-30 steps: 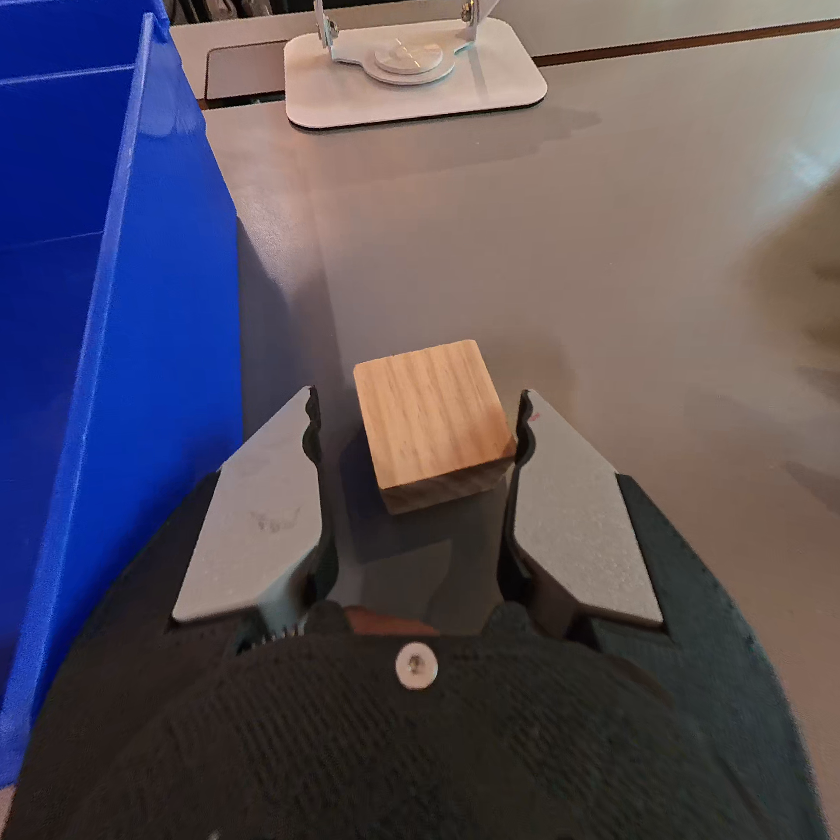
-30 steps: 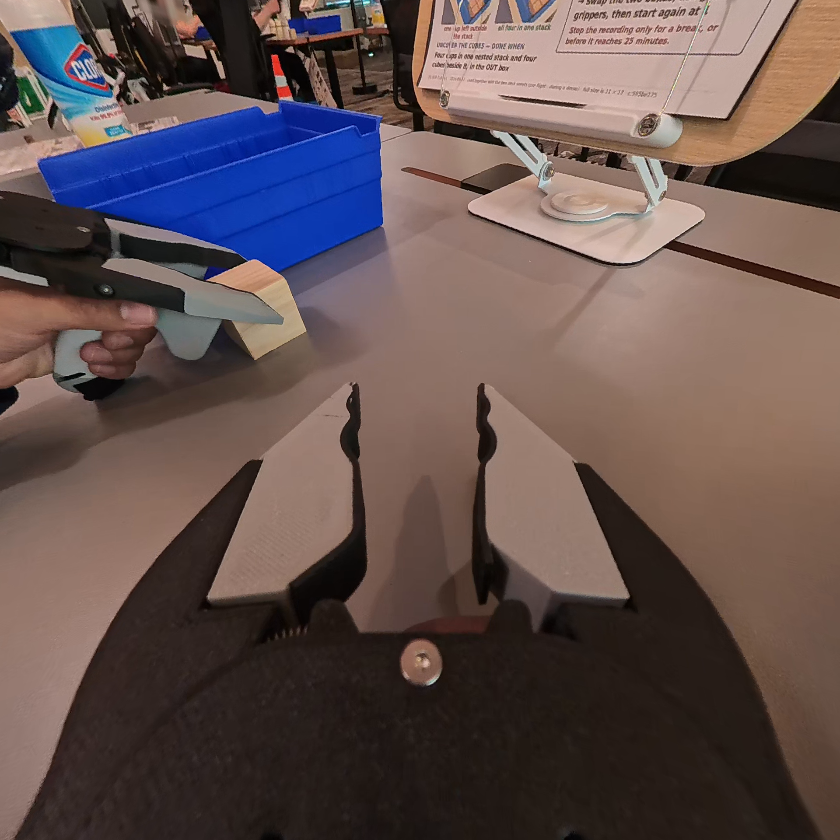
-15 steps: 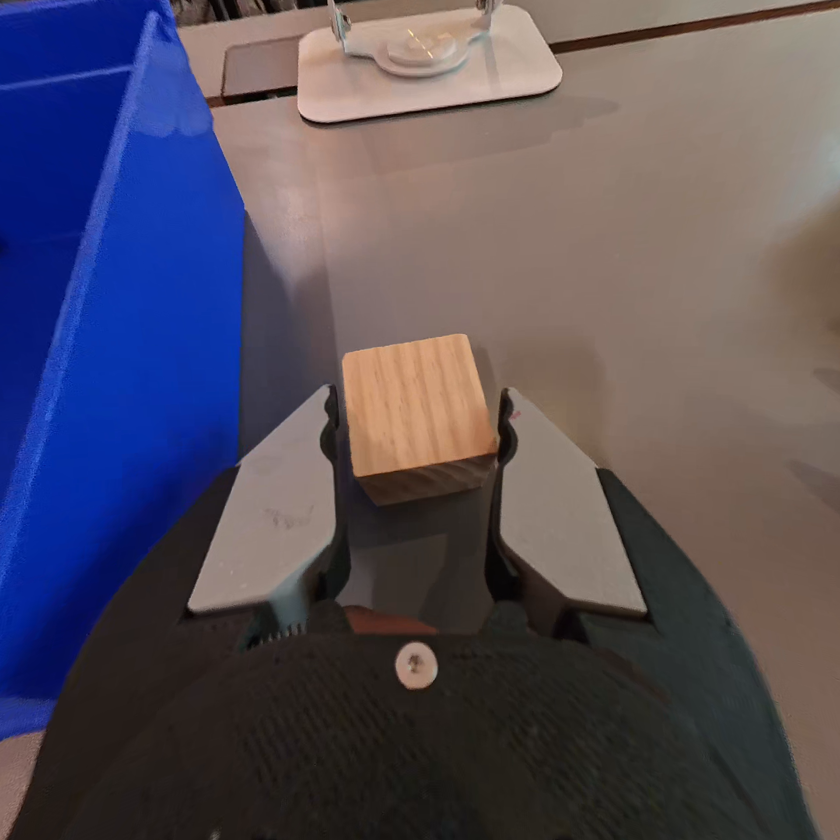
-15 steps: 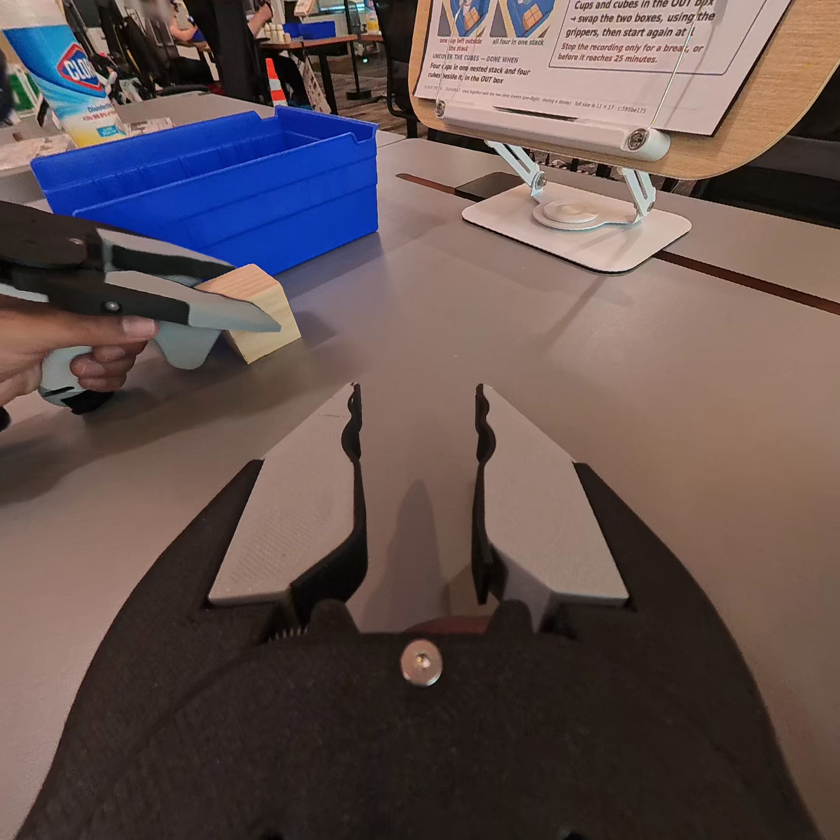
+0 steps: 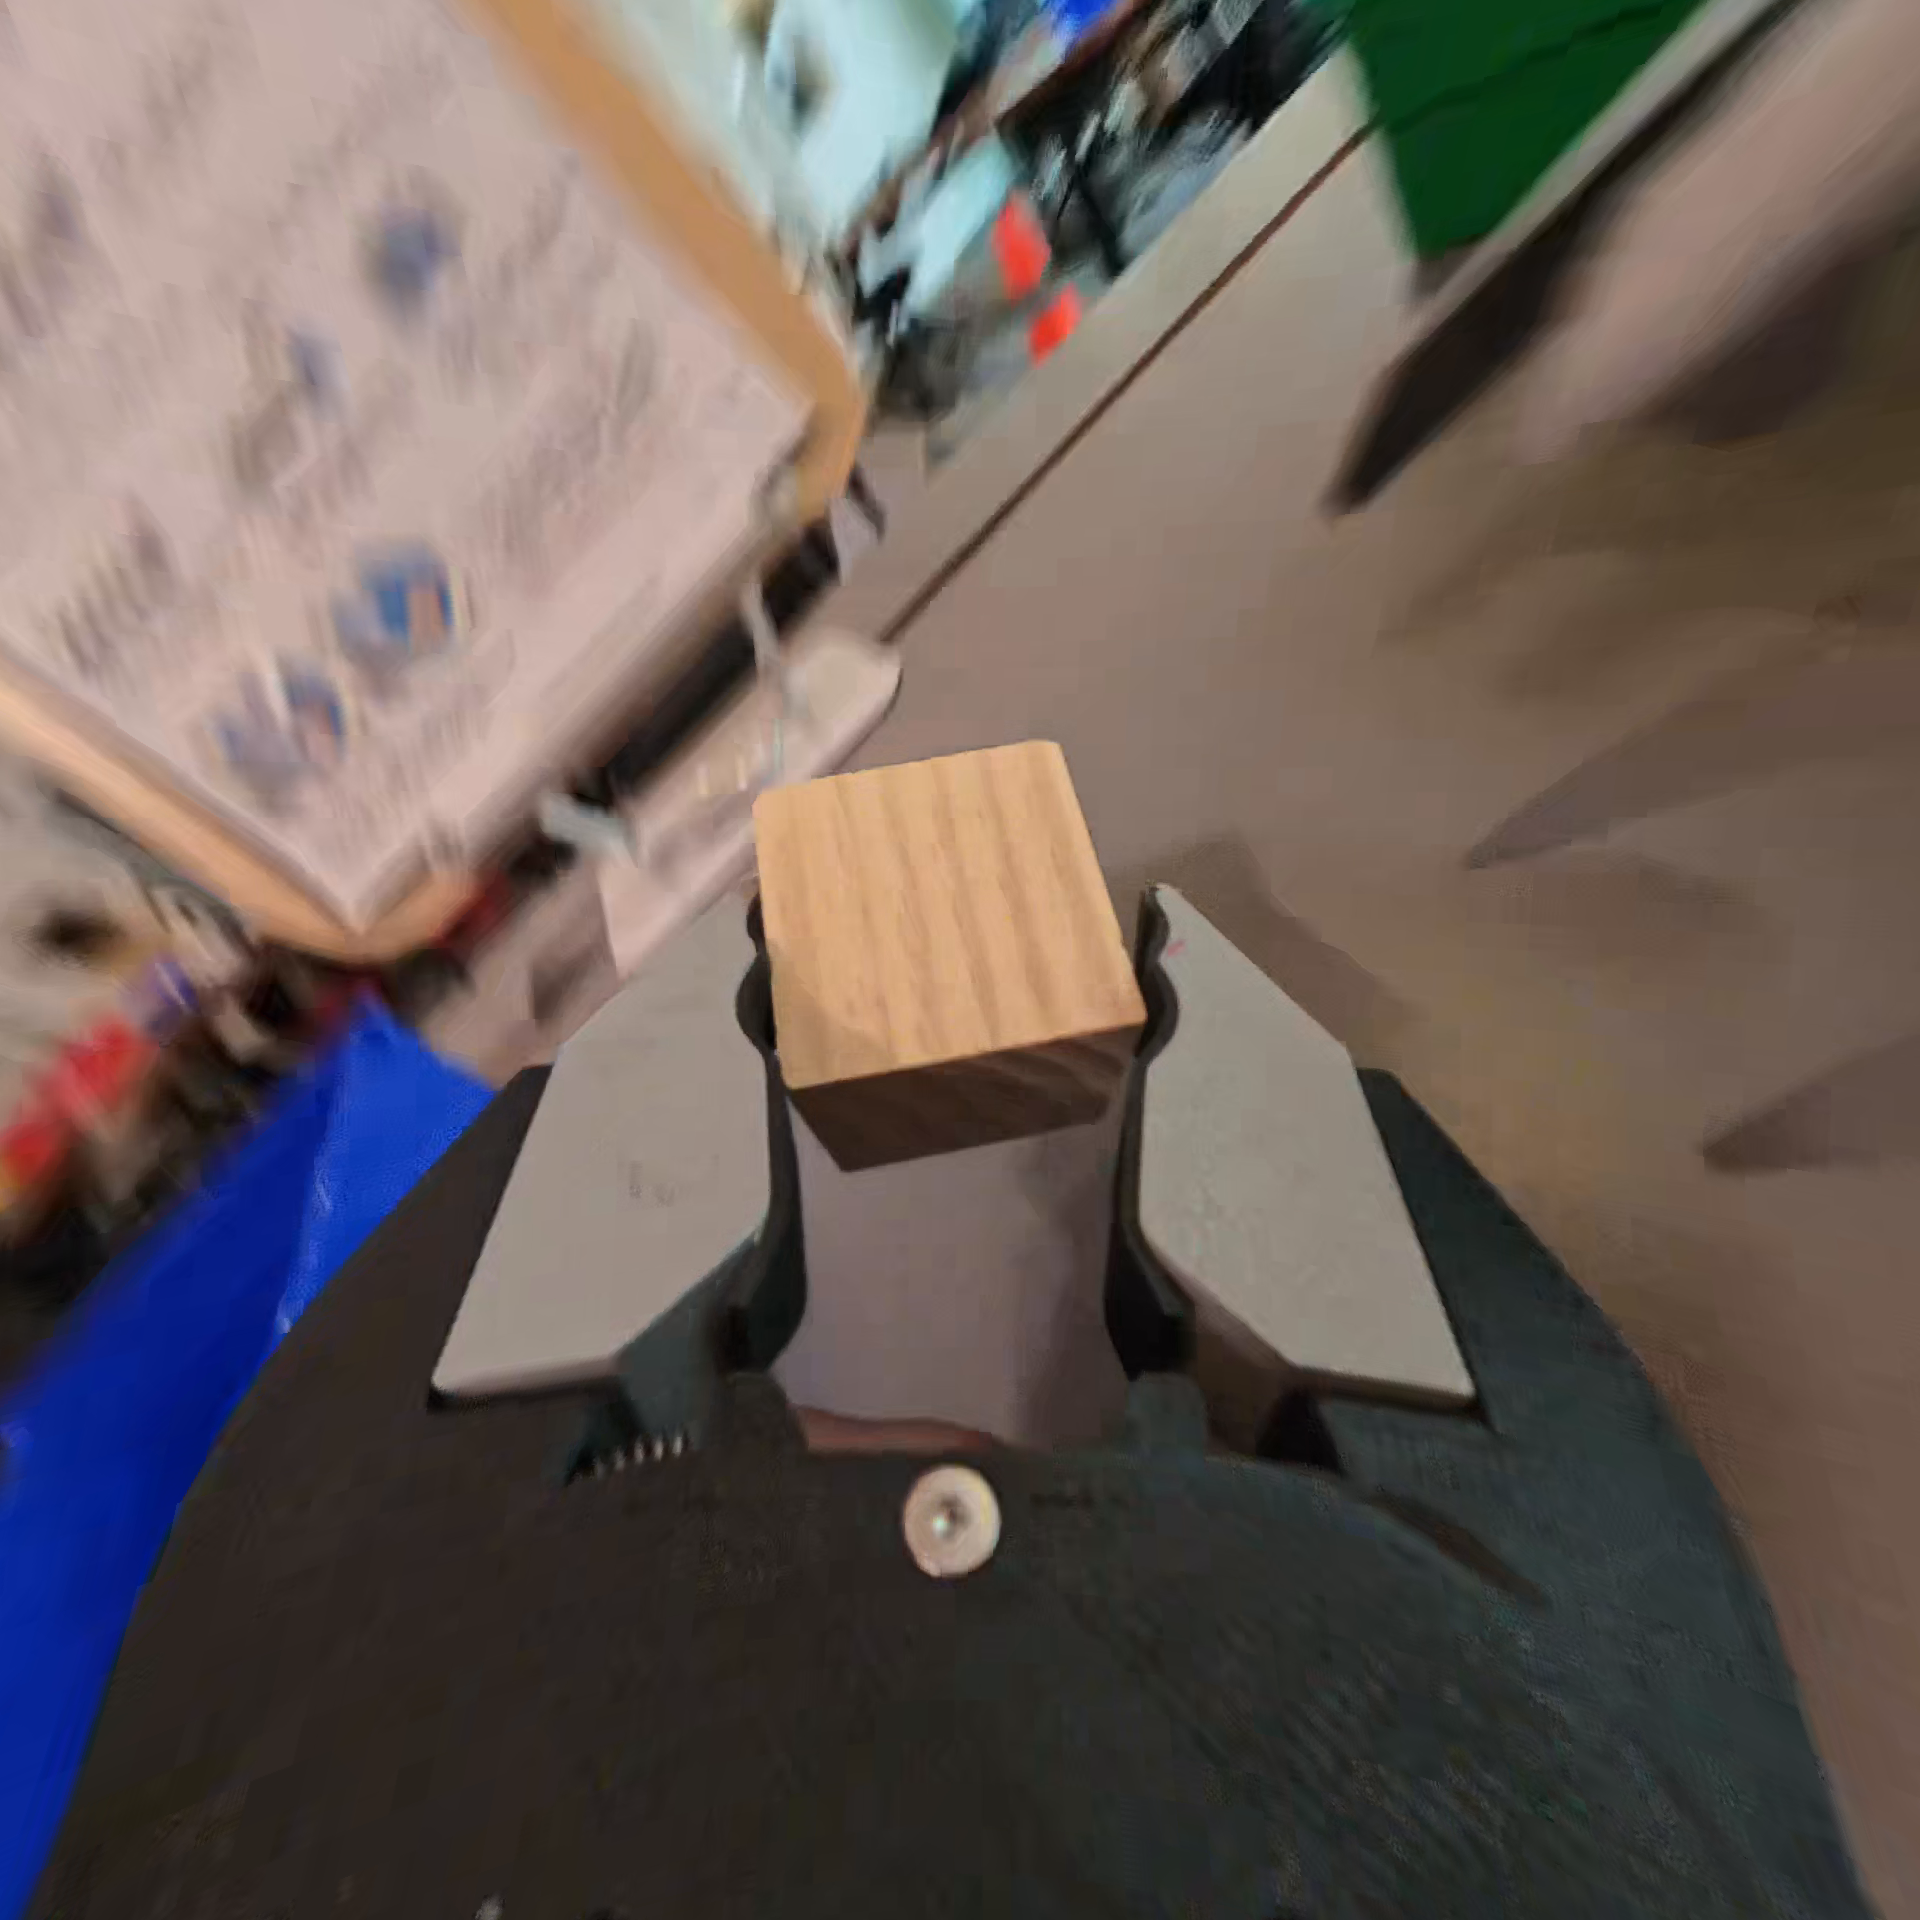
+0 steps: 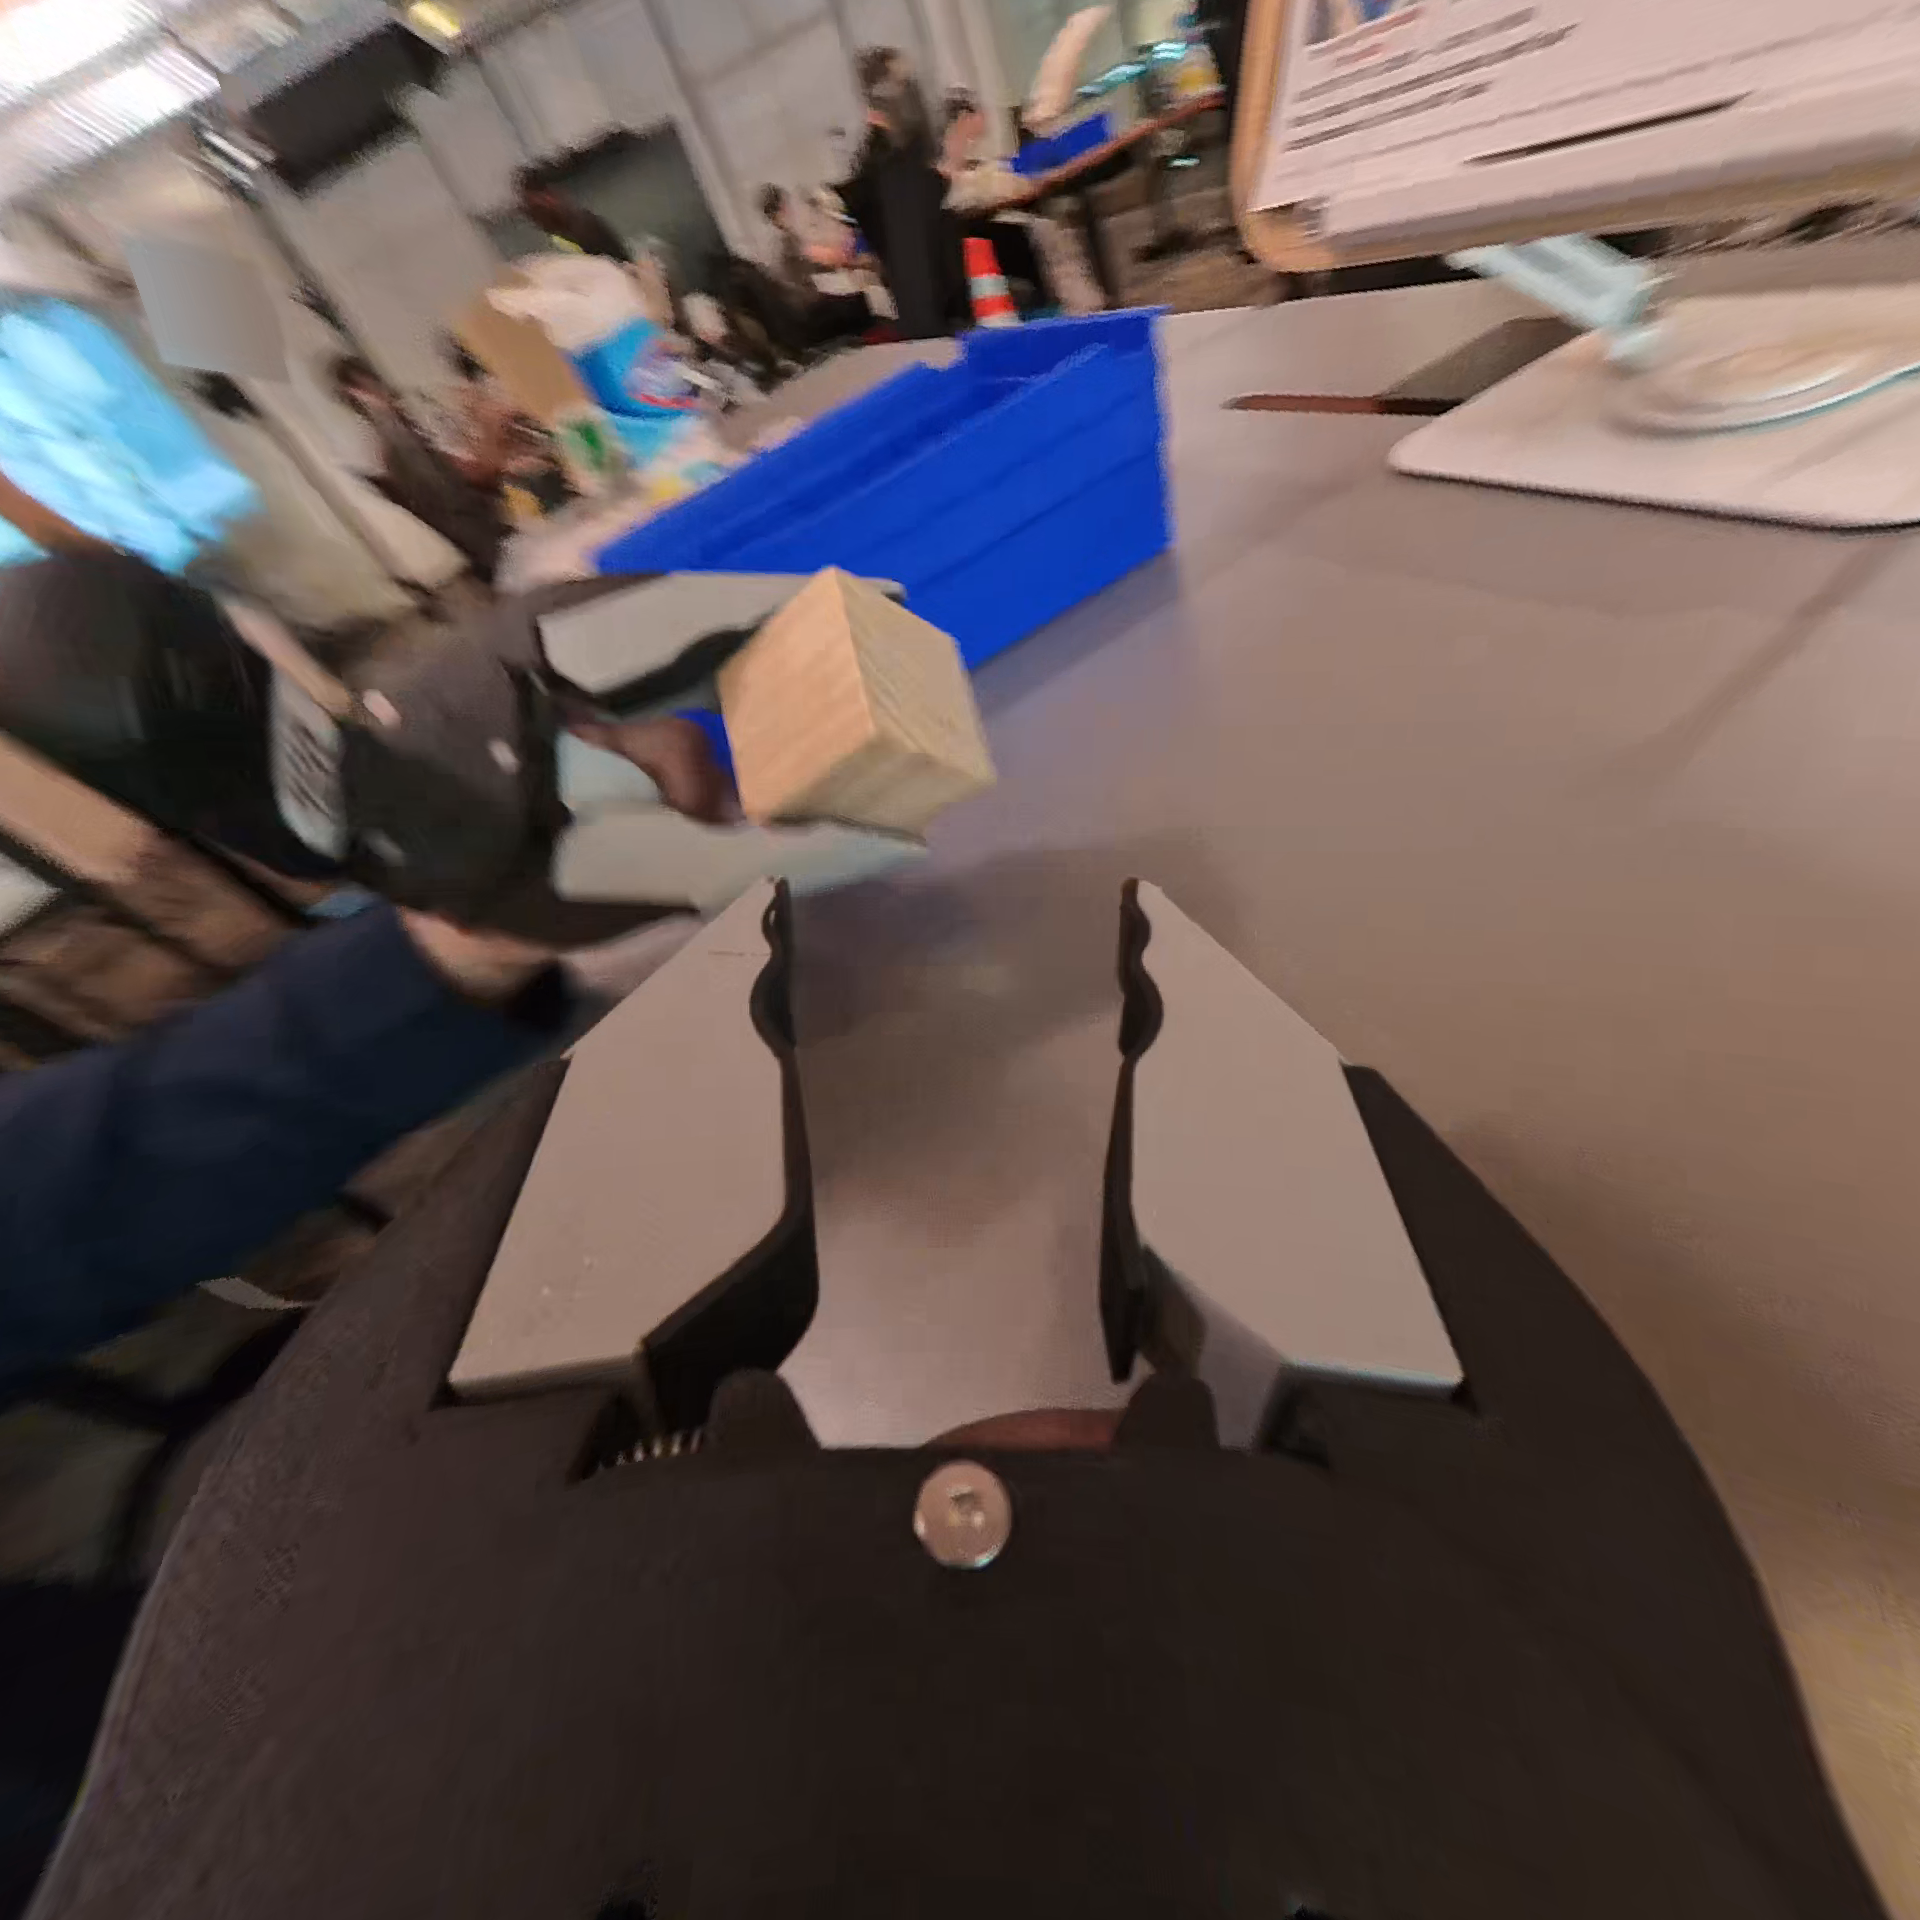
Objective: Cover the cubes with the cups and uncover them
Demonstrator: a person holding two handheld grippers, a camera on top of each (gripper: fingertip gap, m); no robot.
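The right gripper (image 6: 954,914) is nearest, low over the grey worktop (image 6: 1455,831). Its jaws are spread wide and there is nothing between them, just bare worktop. A bit farther and to the left, the left gripper (image 5: 951,935) has a wooden cube (image 5: 940,935) in its jaws. The two grey fingers (image 5: 1226,1122) squeeze the cube from both sides. From the right wrist view the cube (image 6: 852,707) is up in the air, off the worktop, and it is tipped over at a slant. A hand in a dark blue sleeve (image 6: 208,1122) comes in from the left, behind that gripper. Past the cube sits a blue bin (image 6: 997,488) on the worktop, open at the top. Far on the right there is a white stand (image 6: 1683,447) with a flat base, and it holds up a wooden board with a printed sheet (image 6: 1558,114). Something green (image 5: 1517,94) shows at the far edge in the left wrist view, but it is too blurry to tell what it is. Way at the back there are people (image 6: 904,208) standing around, and an orange cone (image 6: 987,286).
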